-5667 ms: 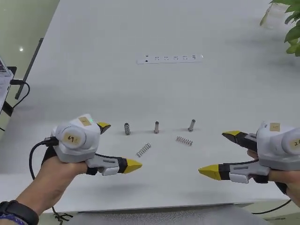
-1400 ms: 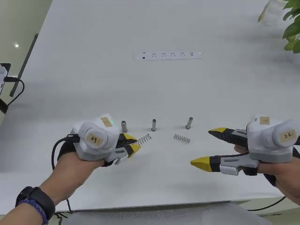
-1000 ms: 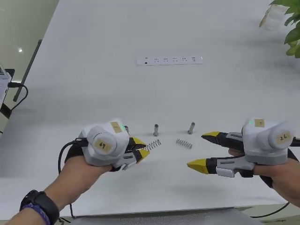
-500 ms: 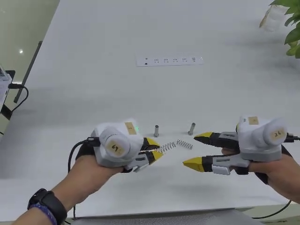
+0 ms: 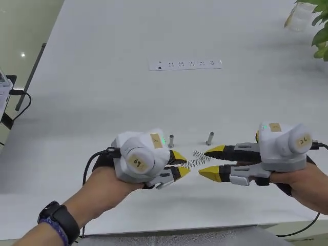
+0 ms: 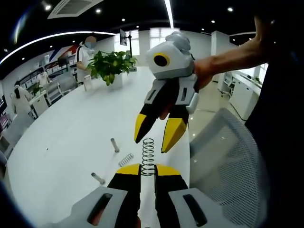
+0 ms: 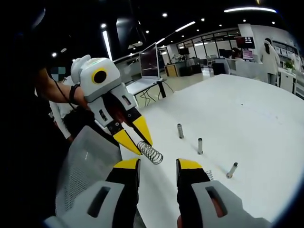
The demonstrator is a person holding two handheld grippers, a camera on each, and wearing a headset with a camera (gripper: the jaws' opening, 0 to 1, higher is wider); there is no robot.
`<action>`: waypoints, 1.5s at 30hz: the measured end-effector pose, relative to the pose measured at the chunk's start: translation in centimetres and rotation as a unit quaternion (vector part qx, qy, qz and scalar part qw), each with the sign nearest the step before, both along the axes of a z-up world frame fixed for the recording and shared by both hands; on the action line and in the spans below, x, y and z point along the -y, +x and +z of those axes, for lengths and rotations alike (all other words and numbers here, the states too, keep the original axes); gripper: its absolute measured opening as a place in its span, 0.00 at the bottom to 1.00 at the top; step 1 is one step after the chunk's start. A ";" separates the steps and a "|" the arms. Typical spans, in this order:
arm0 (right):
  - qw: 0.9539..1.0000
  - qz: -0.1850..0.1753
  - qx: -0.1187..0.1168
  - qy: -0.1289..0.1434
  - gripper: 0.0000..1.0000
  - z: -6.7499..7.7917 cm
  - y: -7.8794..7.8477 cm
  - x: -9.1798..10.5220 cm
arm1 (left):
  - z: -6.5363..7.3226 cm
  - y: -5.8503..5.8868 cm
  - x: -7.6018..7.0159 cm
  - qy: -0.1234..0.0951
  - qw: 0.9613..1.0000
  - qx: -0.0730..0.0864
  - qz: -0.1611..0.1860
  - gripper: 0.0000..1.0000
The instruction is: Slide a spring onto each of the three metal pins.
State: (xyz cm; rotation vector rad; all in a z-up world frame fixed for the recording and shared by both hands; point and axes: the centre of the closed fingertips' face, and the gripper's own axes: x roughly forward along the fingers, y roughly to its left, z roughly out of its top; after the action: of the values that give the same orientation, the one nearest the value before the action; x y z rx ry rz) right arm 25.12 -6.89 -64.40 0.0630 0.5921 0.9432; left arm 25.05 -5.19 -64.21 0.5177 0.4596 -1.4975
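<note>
My left gripper (image 5: 181, 164) is shut on one end of a coil spring (image 5: 195, 162), held off the white table (image 5: 154, 102). The spring's free end reaches between the tips of my right gripper (image 5: 206, 162), which stands open. In the left gripper view the spring (image 6: 148, 154) rises from the shut jaws toward the right gripper (image 6: 154, 135). Two bare metal pins (image 5: 171, 140) (image 5: 209, 138) stand behind the grippers. The right gripper view shows three pins in a row (image 7: 180, 130) (image 7: 200, 146) (image 7: 232, 170). A second spring (image 5: 199, 154) lies on the table.
A white power strip (image 5: 185, 65) lies farther back on the table. A potted plant (image 5: 315, 25) stands at the far right corner. The table's front edge runs just below both hands. A black cable (image 5: 20, 97) hangs off the left side.
My left gripper has closed on a spring, lifted it and carried it rightward. The right gripper has moved left, so its open tips now flank the spring's free end.
</note>
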 end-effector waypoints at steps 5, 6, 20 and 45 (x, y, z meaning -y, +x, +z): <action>1.000 0.014 0.003 0.012 0.18 0.5 -0.3 -0.6 | 0.2 -0.4 0.2 -0.001 1.000 0.003 -0.010 0.02; 1.000 0.015 0.003 0.013 0.16 0.6 -0.4 -0.7 | 0.2 -0.4 0.2 -0.001 1.000 0.004 -0.012 0.02; 0.999 0.036 -0.008 0.018 0.11 0.9 -1.6 -1.1 | 0.0 -1.1 0.2 0.004 0.999 0.009 -0.034 0.02; 0.997 0.064 -0.030 -0.026 0.10 1.0 -1.4 -1.1 | -0.6 -1.1 0.8 0.001 0.999 -0.016 -0.046 0.03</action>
State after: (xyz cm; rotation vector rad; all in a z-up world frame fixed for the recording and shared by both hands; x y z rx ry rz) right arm 23.70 -5.83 -63.40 0.0071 0.6808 1.0521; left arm 23.92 -5.94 -64.78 0.5220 0.4672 -1.5965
